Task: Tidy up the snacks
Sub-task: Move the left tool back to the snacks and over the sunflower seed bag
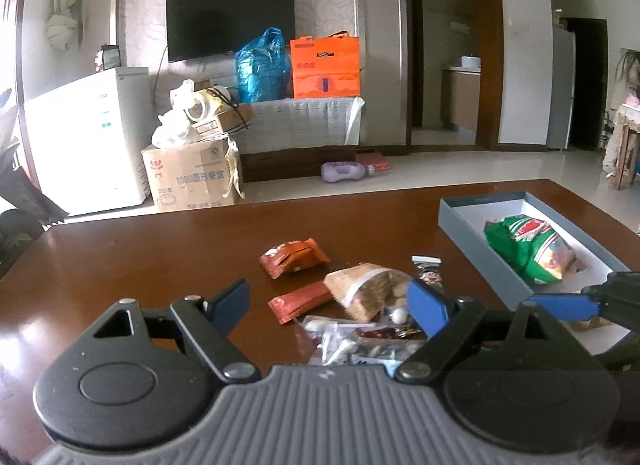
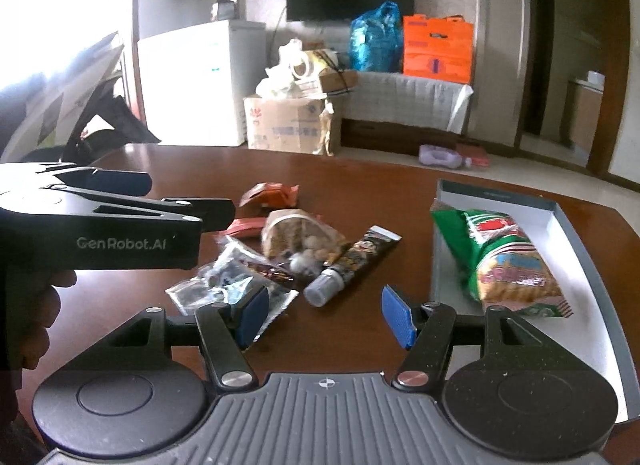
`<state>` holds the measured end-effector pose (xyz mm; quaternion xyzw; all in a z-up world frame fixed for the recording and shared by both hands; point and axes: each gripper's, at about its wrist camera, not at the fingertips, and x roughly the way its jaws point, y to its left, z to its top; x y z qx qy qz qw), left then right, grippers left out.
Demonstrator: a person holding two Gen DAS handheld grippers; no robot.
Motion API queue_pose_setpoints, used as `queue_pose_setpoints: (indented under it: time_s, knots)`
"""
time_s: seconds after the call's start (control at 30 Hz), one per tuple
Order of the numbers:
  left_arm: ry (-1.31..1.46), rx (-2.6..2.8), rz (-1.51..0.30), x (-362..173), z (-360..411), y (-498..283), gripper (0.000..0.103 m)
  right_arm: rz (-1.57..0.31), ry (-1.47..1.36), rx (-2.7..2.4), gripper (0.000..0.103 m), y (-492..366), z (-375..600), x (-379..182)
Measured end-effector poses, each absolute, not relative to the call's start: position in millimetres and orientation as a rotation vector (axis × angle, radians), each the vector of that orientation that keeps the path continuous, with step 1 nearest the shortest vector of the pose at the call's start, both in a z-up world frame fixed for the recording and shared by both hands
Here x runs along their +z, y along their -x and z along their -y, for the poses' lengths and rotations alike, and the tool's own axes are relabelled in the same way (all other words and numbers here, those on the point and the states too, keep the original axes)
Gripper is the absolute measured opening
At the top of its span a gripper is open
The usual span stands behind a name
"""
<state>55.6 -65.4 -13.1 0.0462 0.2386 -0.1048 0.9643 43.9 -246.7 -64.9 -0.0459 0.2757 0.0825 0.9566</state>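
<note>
Left gripper [image 1: 328, 301]: jaws wide apart, empty, above loose snack pile [image 1: 360, 313] on brown wooden table [image 1: 160, 249]. Right gripper [image 2: 324, 315]: jaws apart, empty. Green crinkled snack bag [image 2: 504, 261] inside grey shallow cardboard box [image 2: 496, 195].

Left gripper [image 1: 328, 305] jaws wide, empty; right gripper [image 2: 325, 315] jaws apart, empty, angled down.

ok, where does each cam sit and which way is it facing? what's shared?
Left wrist: on the left gripper, low over the brown table, facing the TV wall; its open fingers show, and the right gripper's tip at right.
Right wrist: on the right gripper, same heading; its open fingers, plus the left gripper and a hand at left.
Shared: the snack pile, the grey box holding the green bag.
</note>
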Motion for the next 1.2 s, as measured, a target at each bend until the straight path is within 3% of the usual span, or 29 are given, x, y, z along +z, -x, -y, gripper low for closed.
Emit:
queue_pose_setpoints:
  time_s: [1.2]
  knots:
    - [-0.072, -0.26, -0.599, -70.2, 65.7, -63.1, 0.087, -0.567, 0.084, 0.116, 0.064, -48.2, 254.1, -69.0]
